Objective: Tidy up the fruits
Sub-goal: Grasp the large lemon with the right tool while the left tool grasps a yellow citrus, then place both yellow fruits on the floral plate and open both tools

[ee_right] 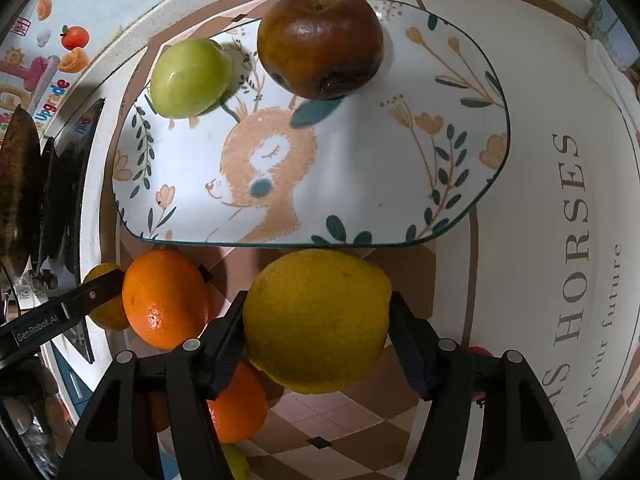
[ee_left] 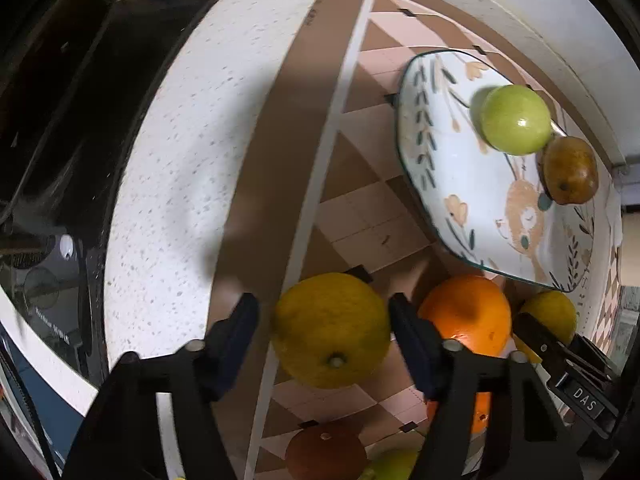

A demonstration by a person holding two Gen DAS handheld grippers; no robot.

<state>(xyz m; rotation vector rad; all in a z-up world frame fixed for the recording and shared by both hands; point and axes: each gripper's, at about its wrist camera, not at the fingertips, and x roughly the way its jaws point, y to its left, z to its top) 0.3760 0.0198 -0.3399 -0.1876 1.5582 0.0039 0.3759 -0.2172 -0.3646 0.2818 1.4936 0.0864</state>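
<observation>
Between the right hand-held gripper's [ee_right: 316,328] jaws sits a yellow lemon [ee_right: 316,320], both pads touching it, so it is gripped. Just ahead lies the deer-patterned plate [ee_right: 400,168] holding a green apple [ee_right: 188,78] and a brownish-red apple [ee_right: 320,38]. The left hand-held gripper [ee_left: 324,328] brackets another lemon [ee_left: 332,330], jaws apart with a gap at the left pad; an orange [ee_left: 466,316] sits right of it.

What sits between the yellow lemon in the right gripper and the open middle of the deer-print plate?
Nothing visible. The yellow lemon, between the right gripper's fingers, is just short of the deer-print plate's near rim. The green apple and dark red-brown apple sit along its far edge.
</observation>
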